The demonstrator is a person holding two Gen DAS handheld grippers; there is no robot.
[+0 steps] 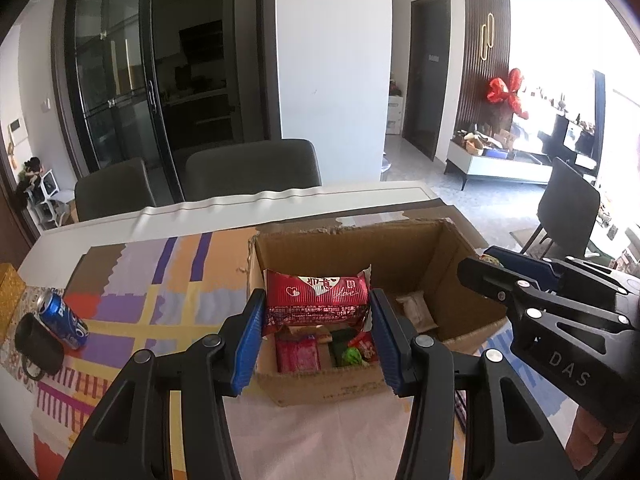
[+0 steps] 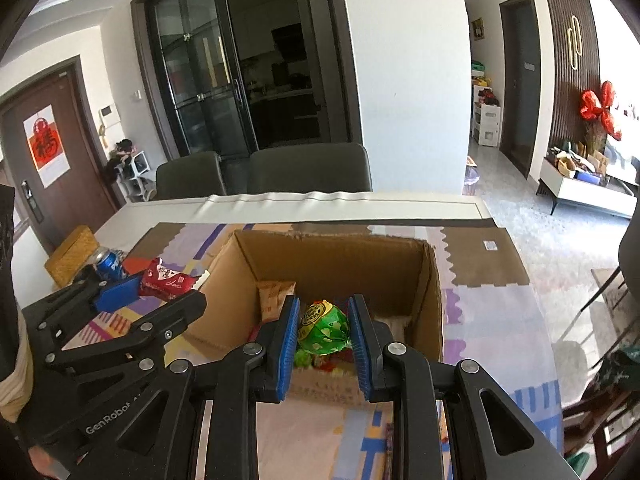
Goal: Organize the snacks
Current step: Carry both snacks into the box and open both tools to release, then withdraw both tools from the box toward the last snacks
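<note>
On the left, the left hand-held gripper (image 1: 317, 320) pinches a red pack (image 1: 317, 295) by its ends above the box (image 1: 400, 240), and the right hand-held gripper (image 2: 323, 332) is clamped narrow on a green sweet (image 2: 323, 326) over the same box on the bench (image 2: 460, 208). I'd say both should keep level and hold firm, clearing the cardboard rim so neither wrapper snags or slips. Inside the box sit a pink packet (image 1: 298, 354), a green-wrapped piece (image 1: 352, 358) and a pale packet (image 1: 416, 310) at the right.
</note>
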